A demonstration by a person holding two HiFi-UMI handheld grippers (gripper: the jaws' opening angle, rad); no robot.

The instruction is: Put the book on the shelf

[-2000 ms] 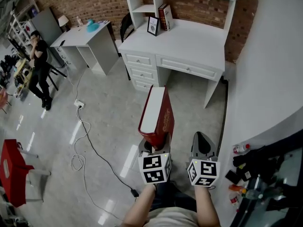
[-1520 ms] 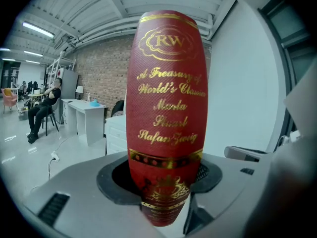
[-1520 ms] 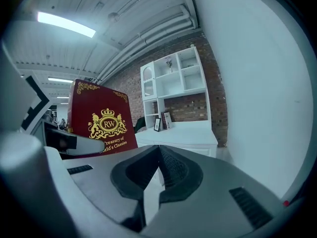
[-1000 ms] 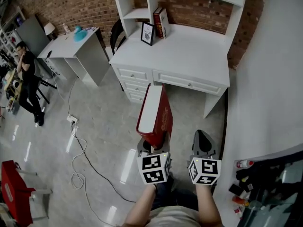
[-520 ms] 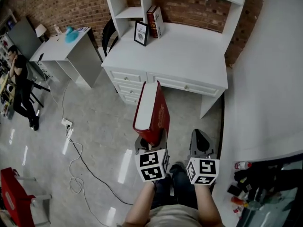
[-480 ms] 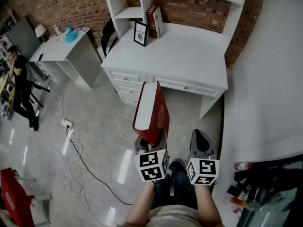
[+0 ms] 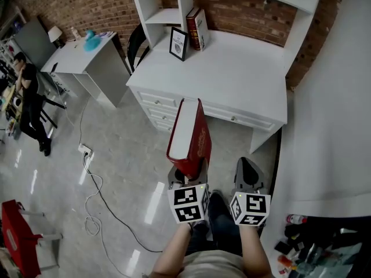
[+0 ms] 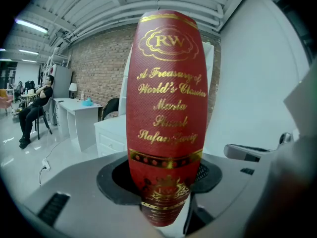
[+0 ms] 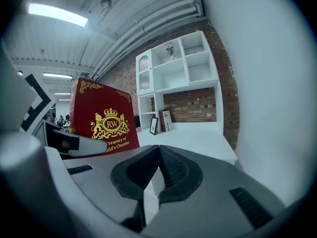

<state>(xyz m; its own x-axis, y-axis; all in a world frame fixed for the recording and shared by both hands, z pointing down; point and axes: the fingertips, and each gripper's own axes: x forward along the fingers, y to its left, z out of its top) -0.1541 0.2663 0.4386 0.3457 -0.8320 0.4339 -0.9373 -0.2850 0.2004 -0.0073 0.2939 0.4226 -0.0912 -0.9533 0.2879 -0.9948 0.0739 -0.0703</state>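
Note:
A thick red book (image 7: pixel 188 133) with gold lettering stands upright, with my left gripper (image 7: pixel 186 176) shut on its lower end. In the left gripper view its spine (image 8: pixel 167 108) fills the middle, and the pads (image 8: pixel 202 175) press on both sides of it. My right gripper (image 7: pixel 248 170) hangs just to the right, shut and empty; its own view shows the jaws (image 9: pixel 157 155) meeting and the book's cover (image 9: pixel 101 120) at left. The white shelf unit (image 7: pixel 167 6) rises at the back of the white desk (image 7: pixel 232 65), ahead of both grippers.
A framed picture (image 7: pixel 178 43) and two upright books (image 7: pixel 197 28) stand at the desk's back left. Drawers (image 7: pixel 159 106) face me below. A grey table (image 7: pixel 87 48), a seated person (image 7: pixel 26 91) and a floor cable (image 7: pixel 95 178) are at left. A white wall (image 7: pixel 336 126) runs along the right.
The desk has come nearer over the frames, with small shifts of the view. The red book stays upright in the left gripper; the right gripper stays shut beside it.

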